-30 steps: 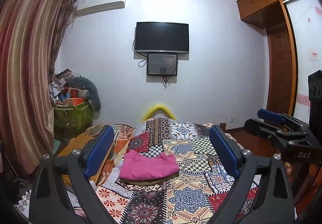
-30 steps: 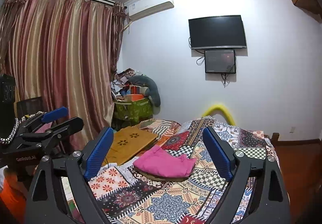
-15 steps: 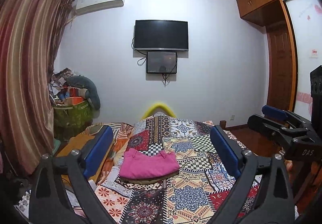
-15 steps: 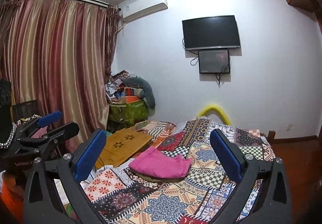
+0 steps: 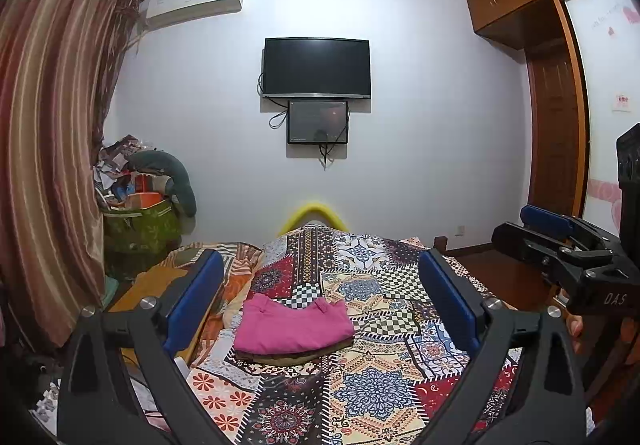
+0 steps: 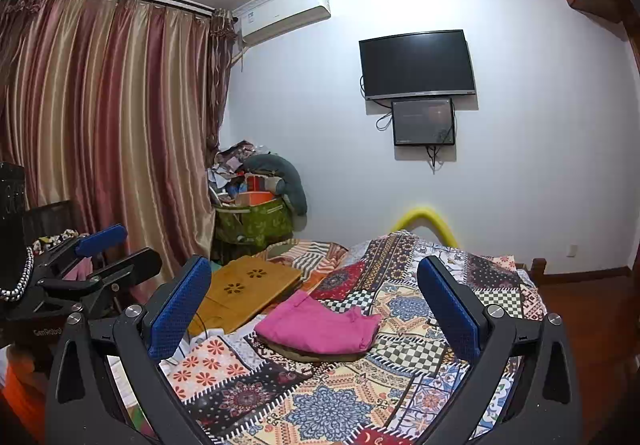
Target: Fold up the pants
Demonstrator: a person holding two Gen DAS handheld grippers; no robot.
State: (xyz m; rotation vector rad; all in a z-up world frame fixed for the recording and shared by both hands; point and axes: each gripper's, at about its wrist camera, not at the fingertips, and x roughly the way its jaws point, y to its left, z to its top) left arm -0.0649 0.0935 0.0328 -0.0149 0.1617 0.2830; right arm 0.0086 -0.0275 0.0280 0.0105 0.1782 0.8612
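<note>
The pink pants (image 5: 292, 329) lie folded on the patchwork bed (image 5: 360, 385), well apart from both grippers. The left gripper (image 5: 320, 285) and right gripper (image 6: 314, 293) are spread, holding nothing. A clumsy regrasp could drag layers and undo the fold.

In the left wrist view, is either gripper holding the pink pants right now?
No: the pink pants lie folded on the patchwork bedspread, while the left gripper and right gripper are open and off them.
</note>
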